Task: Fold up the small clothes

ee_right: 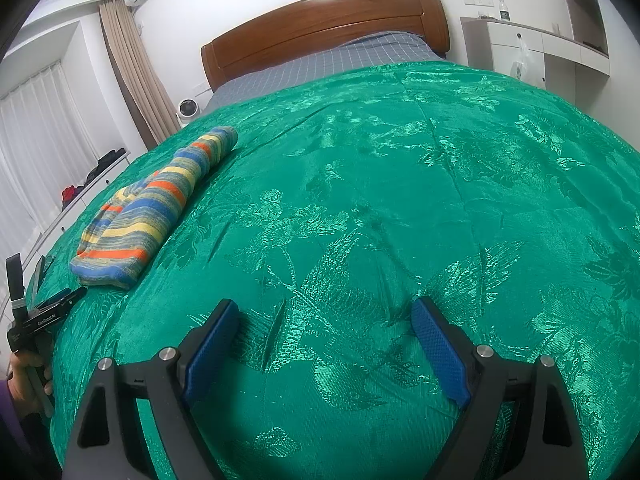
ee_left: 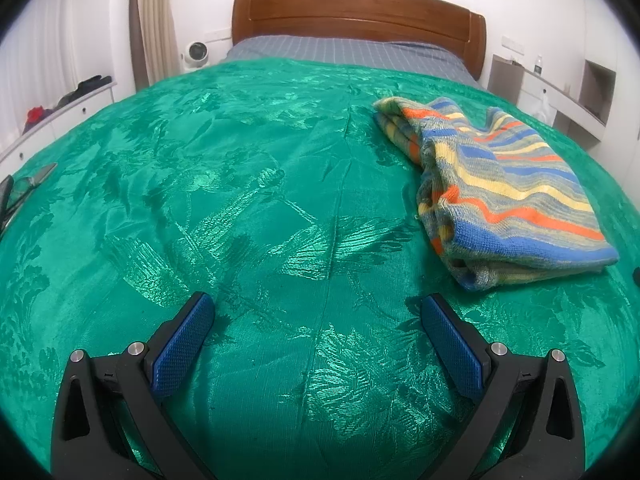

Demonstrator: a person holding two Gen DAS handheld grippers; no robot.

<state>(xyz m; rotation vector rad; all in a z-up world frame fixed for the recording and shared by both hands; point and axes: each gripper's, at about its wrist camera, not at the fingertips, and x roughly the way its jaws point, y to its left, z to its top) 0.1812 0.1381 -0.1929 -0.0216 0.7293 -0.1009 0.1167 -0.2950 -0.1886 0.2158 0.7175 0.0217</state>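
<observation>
A striped knit garment [ee_left: 508,184], in blue, yellow, orange and grey, lies folded in a long bundle on the green bedspread [ee_left: 260,200]. In the left wrist view it is ahead and to the right of my left gripper [ee_left: 316,308], which is open and empty above the bedspread. In the right wrist view the garment [ee_right: 152,208] lies far to the left of my right gripper [ee_right: 324,312], which is open and empty. The left gripper [ee_right: 60,298] shows at the left edge of the right wrist view, near the garment's near end.
A wooden headboard [ee_left: 360,16] and a grey checked sheet [ee_left: 344,54] are at the far end of the bed. White cabinets [ee_right: 536,52] stand to the right and a low white dresser [ee_left: 52,120] to the left. A small round fan [ee_left: 197,51] stands beside the curtain.
</observation>
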